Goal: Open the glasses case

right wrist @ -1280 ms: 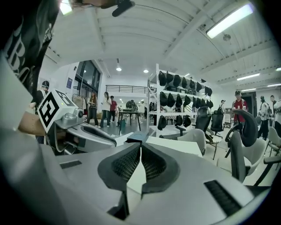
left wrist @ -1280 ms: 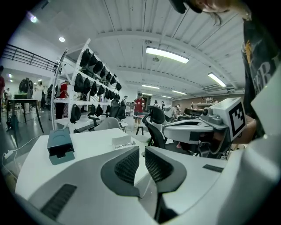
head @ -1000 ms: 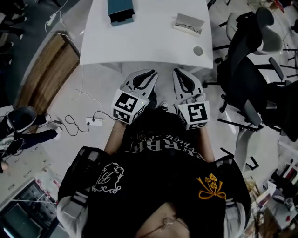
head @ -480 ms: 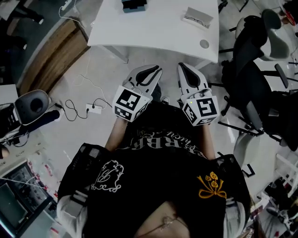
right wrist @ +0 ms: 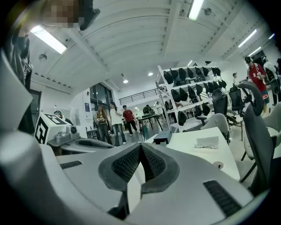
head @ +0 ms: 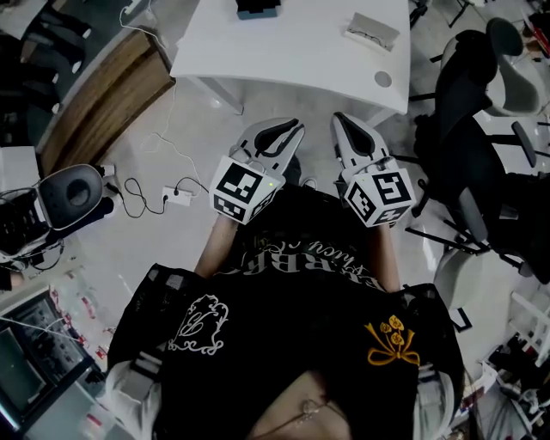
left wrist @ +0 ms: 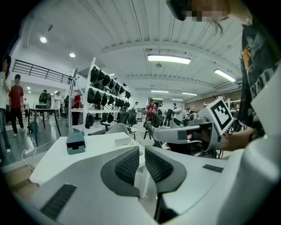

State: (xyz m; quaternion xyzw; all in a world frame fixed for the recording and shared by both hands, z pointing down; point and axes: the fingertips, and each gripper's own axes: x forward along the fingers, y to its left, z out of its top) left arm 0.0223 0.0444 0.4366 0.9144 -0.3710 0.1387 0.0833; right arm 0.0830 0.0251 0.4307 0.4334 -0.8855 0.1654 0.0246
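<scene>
Large open workroom, pale floor [head: 155, 236]; white table [head: 292, 51] far ahead of person. Teal glasses case [head: 258, 8] on table's far edge, left of centre. Clear box with spectacles [head: 373, 31] to its right, well apart. Black office chair [head: 468, 129] right of table. Power strip [head: 178, 197] with cables on floor, left. Left gripper [head: 288, 131] near table's near edge, jaws slightly apart, nothing between. Right gripper [head: 344, 122] just beside it, jaws pressed together, empty.

White table [head: 292, 43], pale floor [head: 172, 253], black chairs [head: 468, 142]
</scene>
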